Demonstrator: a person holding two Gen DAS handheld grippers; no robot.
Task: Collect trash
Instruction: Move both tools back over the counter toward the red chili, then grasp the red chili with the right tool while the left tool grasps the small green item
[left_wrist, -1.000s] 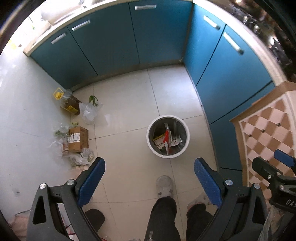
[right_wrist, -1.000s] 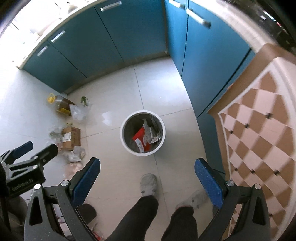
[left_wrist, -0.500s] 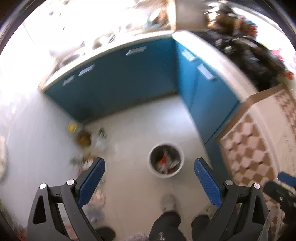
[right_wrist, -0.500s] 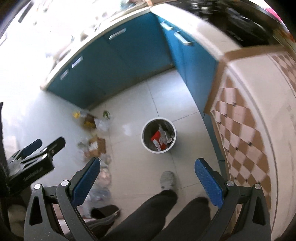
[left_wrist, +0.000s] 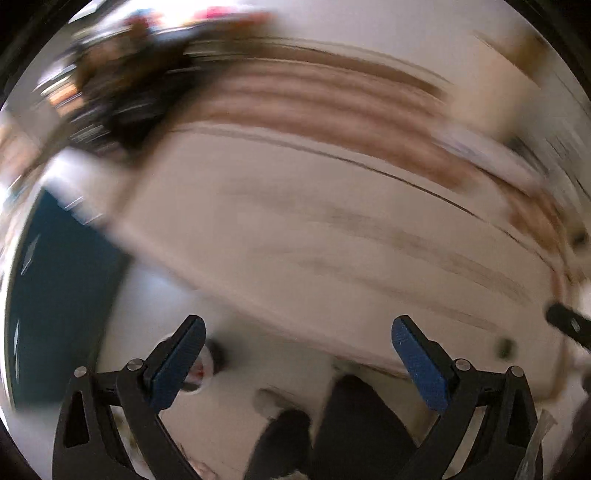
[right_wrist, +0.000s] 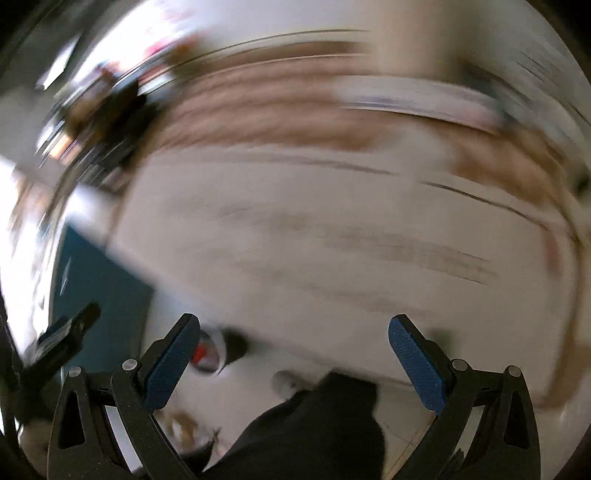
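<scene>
Both views are heavily smeared, so little can be made out with certainty. The left hand-held gripper (left_wrist: 297, 354) is seen with its blue pads spread wide apart and nothing held between them; the right hand-held gripper (right_wrist: 293, 352) is likewise spread wide and empty. A round bin (right_wrist: 208, 352) is glimpsed low in the right wrist view, just beyond the left-side pad, with something red (right_wrist: 200, 353) visible inside it; the same bin (left_wrist: 201, 369) is partly hidden behind the pad in the left wrist view. What else the bin contains cannot be told through the blur. No loose trash on the floor (left_wrist: 229, 410) can be picked out clearly, though a brownish, crumpled smear (right_wrist: 181, 430) is seen low in the right wrist view and may be litter. Dark trouser legs (right_wrist: 314, 424) and a pale shoe (right_wrist: 284, 380) are seen beside the bin. A blue cabinet front (left_wrist: 62, 291) is seen at the left. If the trash is thin bags and small cartons, it is judged to be light, soft and easily crushed; a bunched fold of film or a carton edge would best be pinched, since flat film on tile is likely to slip away.
</scene>
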